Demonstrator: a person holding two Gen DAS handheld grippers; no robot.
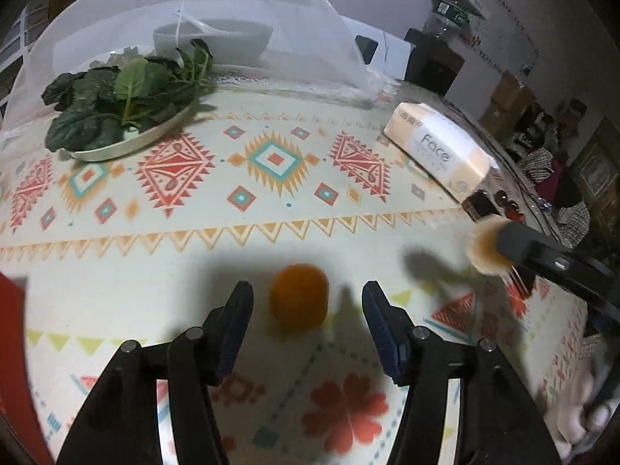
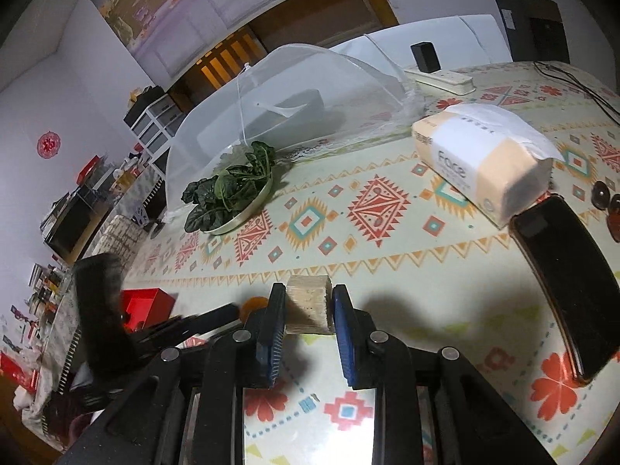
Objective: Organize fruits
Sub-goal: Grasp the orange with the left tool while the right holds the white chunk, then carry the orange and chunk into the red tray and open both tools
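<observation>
An orange [image 1: 299, 295] lies on the patterned tablecloth [image 1: 271, 201]. My left gripper [image 1: 307, 292] stands open around it, one blue-padded finger on each side, and neither pad touches the fruit. In the right wrist view my right gripper [image 2: 309, 294] is shut on a tan bundle of thin wooden sticks [image 2: 310, 310], held above the cloth. The same bundle [image 1: 484, 250] shows blurred at the right of the left wrist view. The orange [image 2: 254, 305] peeks out just left of my right gripper's left finger.
A plate of dark leafy greens [image 1: 116, 116] sits in front of a white mesh food cover [image 1: 217, 31]. A tissue pack [image 1: 441, 147] lies at the right, with small dark fruits [image 2: 602, 193] and a black phone [image 2: 569, 283] near it. A red box [image 2: 145, 304] stands at the left.
</observation>
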